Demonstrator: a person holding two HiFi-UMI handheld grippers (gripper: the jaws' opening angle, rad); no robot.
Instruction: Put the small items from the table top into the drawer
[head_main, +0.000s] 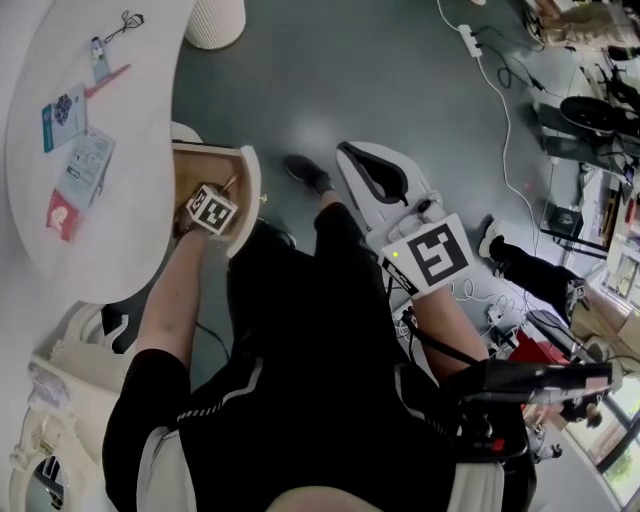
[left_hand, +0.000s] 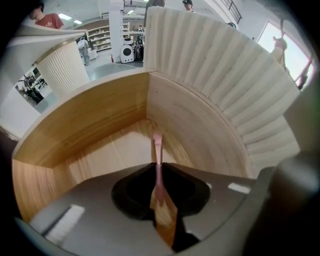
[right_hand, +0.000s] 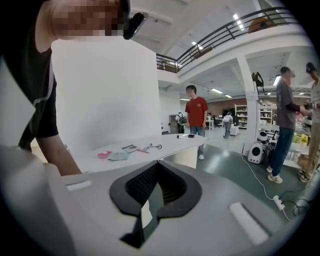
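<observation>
The white rounded surface (head_main: 140, 215) fills the upper left of the head view. Just beside its edge, the wooden drawer (head_main: 247, 185) stands pulled out. Its ribbed white front (left_hand: 225, 75) rises on the right of the left gripper view.

The left gripper (left_hand: 157, 167) points steeply down into the drawer, its marker cube (head_main: 211, 210) showing above the wooden walls. Its fingers pinch a thin pink stick (left_hand: 157, 145). The stick runs on beyond the fingertips toward the drawer's inner corner. Whether its tip touches the wooden floor cannot be told.

The right gripper (right_hand: 156, 163) is held well apart from the drawer, out over the grey floor (head_main: 330, 70), and faces the surface from the side. Its fingers are pressed together at the tips with nothing between them.

Small items lie on the surface, well apart from both grippers:
- Several flat packets (head_main: 85, 165) lie near the surface's middle.
- A red one (head_main: 62, 215) is nearest the person.
- A blue card (head_main: 62, 115) lies above the packets in the head view.
- A curler (head_main: 125, 22) lies at the far end.

In the right gripper view, a person in a red shirt (right_hand: 195, 111) stands beyond the surface.
</observation>
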